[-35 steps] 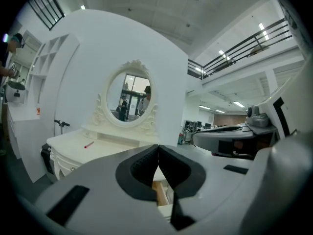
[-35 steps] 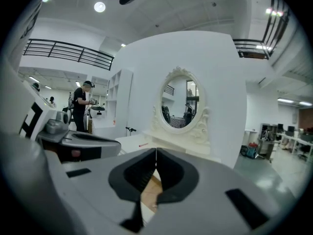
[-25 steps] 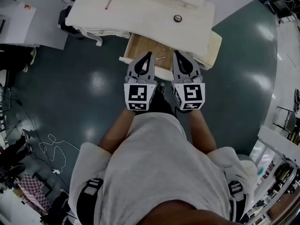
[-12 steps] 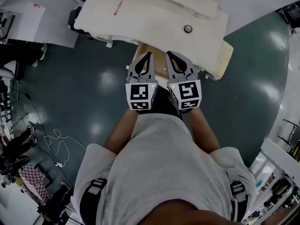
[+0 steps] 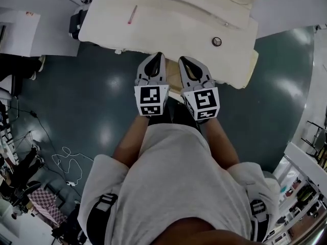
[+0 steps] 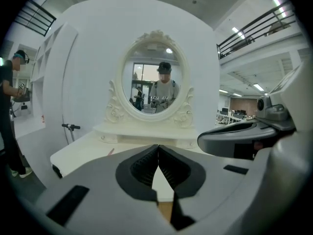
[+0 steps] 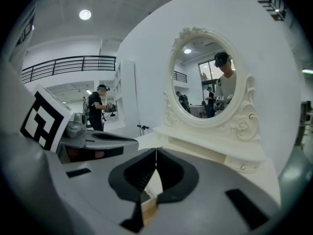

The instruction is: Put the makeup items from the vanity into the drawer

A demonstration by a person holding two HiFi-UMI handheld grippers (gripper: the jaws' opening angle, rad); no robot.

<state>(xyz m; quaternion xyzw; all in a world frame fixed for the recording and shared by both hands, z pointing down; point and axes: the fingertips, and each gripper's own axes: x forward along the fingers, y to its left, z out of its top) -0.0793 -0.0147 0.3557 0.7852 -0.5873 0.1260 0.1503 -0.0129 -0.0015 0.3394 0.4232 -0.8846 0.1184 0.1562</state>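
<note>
The vanity (image 5: 173,19) fills the top of your head view. It is a cream top with a curved raised back, and its oval mirror (image 6: 152,77) in a carved frame stands straight ahead in both gripper views. You show in that mirror. Round the vanity the floor (image 5: 102,111) is dark, glossy teal with ceiling lights reflected in it. A white table (image 5: 20,29) stands off to the left, and loose cables (image 5: 66,157) trail on the floor by your left side. White partition walls rise behind the vanity, with a railed upper level above them. Another person (image 6: 10,111) stands at the left edge of the left gripper view.

The drawer (image 5: 173,80) shows only as a strip of bare wood between the two grippers, just under the vanity's front edge.

Your left gripper (image 5: 159,56) and right gripper (image 5: 183,59) sit side by side at that front edge, both pointing toward the mirror. Each has its jaws clenched tip to tip, with nothing between the ribbed pads.

Two items lie on the top. The pink stick (image 5: 132,14) lies beyond and to the left of the left jaws, well apart from them. The round pot (image 5: 216,41) sits near the front edge, beyond and to the right of the right jaws. It is nearer than the stick but not touched.
</note>
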